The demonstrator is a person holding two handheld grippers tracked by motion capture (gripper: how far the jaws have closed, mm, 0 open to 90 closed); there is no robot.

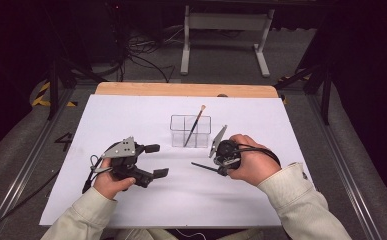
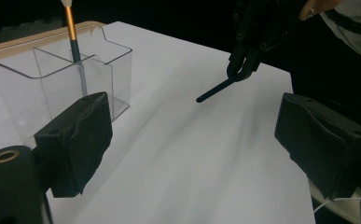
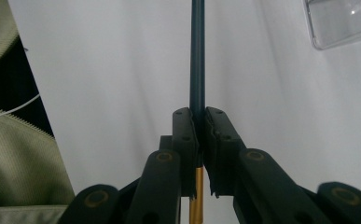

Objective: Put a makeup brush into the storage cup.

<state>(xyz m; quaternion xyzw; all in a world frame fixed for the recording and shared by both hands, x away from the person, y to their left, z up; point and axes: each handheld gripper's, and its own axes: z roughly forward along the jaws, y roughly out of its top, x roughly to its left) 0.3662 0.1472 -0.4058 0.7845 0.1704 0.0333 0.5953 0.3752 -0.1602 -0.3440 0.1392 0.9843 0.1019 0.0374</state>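
Sheet: white, matte, flat, covering a wooden table.

Box: clear hard plastic, divided, at 12 o'clock; one brush is leaning inside it.

Left gripper: jaws spread wide, idling at 8 o'clock, holding nothing.

Right gripper: clamping a second brush, a slim dark handle with gold ferrule, at 5 o'clock of the box. Tip it upright before lowering into a free cell.

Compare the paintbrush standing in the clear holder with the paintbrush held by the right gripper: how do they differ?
The paintbrush in the clear holder leans nearly upright, free of any grip; the held paintbrush lies almost level above the table, clamped in the right gripper. The first shows its pale bristle tip uppermost; the second points its dark handle outward. Both have dark handles with a gold ferrule.
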